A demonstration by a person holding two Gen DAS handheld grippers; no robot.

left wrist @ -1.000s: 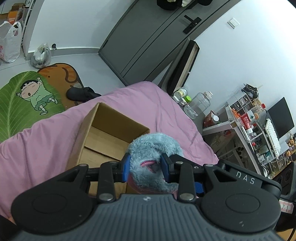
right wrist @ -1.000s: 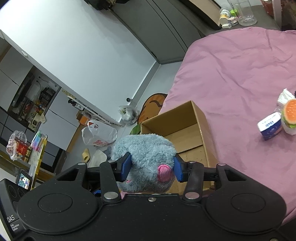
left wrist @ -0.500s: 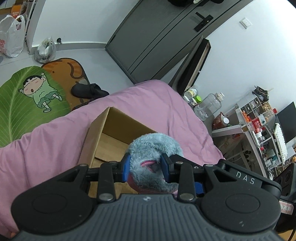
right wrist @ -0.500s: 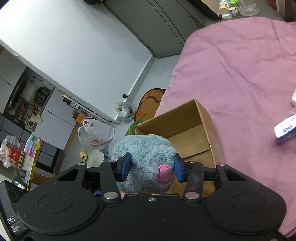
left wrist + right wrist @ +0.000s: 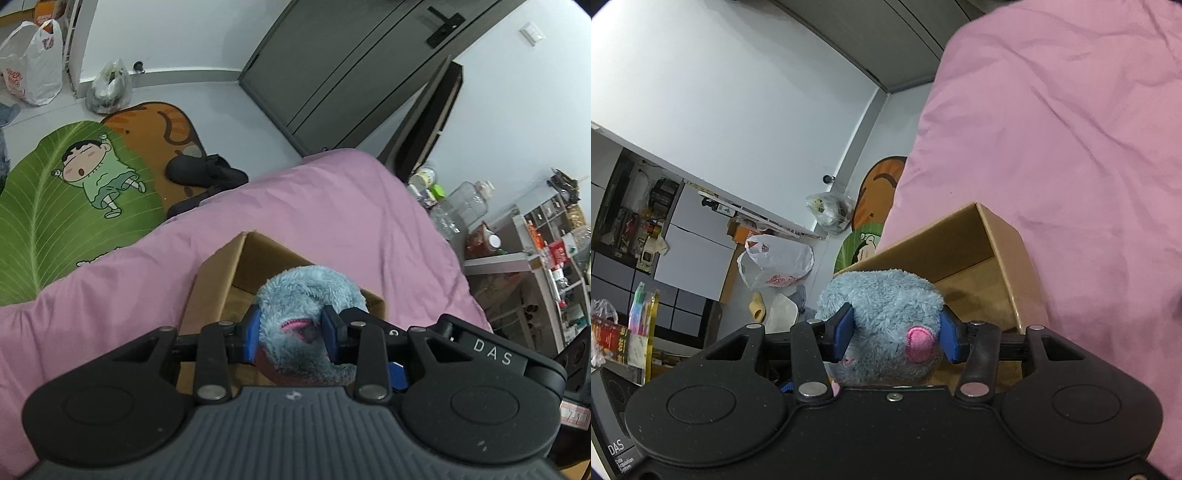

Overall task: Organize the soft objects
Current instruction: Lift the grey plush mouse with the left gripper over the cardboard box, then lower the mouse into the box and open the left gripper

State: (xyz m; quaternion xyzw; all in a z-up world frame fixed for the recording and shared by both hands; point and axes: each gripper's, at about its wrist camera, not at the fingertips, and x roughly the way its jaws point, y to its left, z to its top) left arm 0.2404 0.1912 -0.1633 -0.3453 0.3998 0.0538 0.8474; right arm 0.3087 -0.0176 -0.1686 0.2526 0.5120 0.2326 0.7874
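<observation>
A fluffy blue plush toy (image 5: 306, 295) with pink details is held by both grippers at once. My left gripper (image 5: 293, 334) is shut on one part of it. My right gripper (image 5: 895, 332) is shut on its head (image 5: 882, 295), where a pink spot shows. The toy hangs just above an open cardboard box (image 5: 221, 280) that sits on the pink bed cover (image 5: 110, 295). The box also shows in the right wrist view (image 5: 964, 243), and the part of its inside that I can see is bare. The toy hides the near part of the box.
A green leaf rug (image 5: 55, 206) and an orange cat rug (image 5: 159, 125) lie on the floor beyond the bed, with black slippers (image 5: 207, 171). Plastic bags (image 5: 775, 264) sit by the wall. A cluttered shelf (image 5: 546, 251) stands to the right.
Both grippers have moved with the toy closer over the box, which now sits lower and nearer in both views. The tissue pack and toy burger have left the right wrist view.
</observation>
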